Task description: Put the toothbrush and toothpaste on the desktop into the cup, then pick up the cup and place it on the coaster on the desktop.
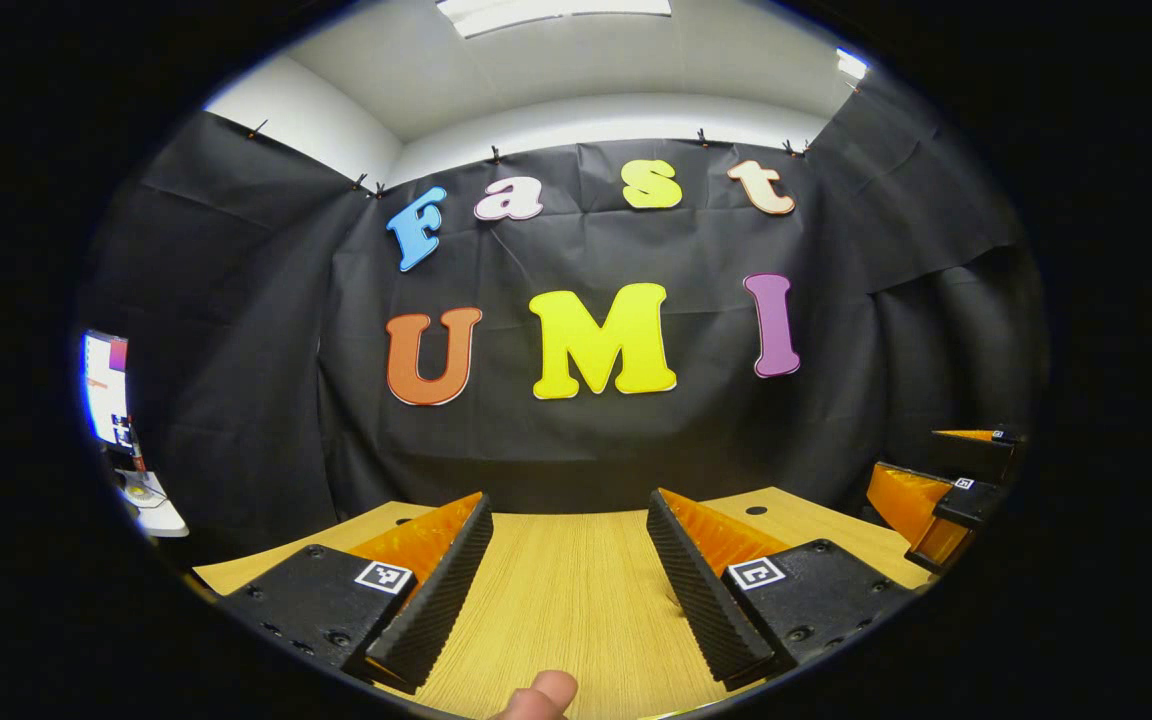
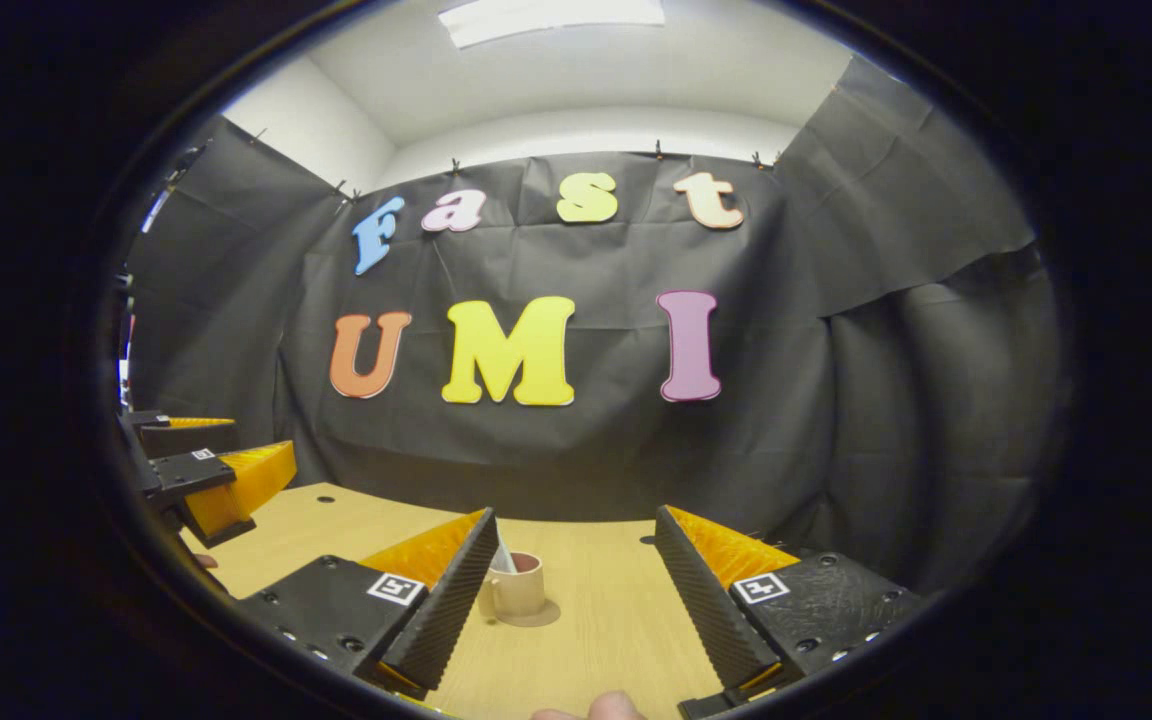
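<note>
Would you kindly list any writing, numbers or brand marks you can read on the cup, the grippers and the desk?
Cup: no print to be seen.
Tags on the left gripper and right gripper: black-and-white patterns, no words.
Desk: none.
Screen: too blurred to read.

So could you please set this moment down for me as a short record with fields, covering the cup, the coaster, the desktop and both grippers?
cup: upright on the desktop, seen in the right gripper view
cup contents: something pale sticks up out of it; too small to tell what
coaster: flat disc under the cup; the cup stands on it
left gripper: open, empty, above bare desktop
right gripper: open, empty, short of the cup
task state: the cup appears to be placed on the coaster
</note>
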The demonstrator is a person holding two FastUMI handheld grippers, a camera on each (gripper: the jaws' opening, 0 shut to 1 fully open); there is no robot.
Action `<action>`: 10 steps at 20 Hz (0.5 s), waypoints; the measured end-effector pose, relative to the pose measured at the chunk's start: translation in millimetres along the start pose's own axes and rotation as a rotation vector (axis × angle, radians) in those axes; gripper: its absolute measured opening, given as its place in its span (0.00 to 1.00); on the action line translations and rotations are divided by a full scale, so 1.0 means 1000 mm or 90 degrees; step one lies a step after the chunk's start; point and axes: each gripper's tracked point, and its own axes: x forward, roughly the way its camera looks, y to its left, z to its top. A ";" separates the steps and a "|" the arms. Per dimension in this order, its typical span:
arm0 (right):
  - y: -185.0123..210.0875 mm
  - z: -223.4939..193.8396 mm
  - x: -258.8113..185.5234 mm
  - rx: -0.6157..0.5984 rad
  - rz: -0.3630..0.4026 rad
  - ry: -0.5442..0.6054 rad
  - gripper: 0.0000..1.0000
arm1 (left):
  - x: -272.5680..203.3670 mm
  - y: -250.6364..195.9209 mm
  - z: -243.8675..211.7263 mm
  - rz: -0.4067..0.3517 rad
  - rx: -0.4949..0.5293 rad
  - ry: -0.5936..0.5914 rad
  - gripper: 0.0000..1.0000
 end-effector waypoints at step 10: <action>0.002 0.003 -0.005 -0.007 -0.004 -0.006 0.95 | -0.004 0.003 0.003 0.000 -0.013 -0.019 0.98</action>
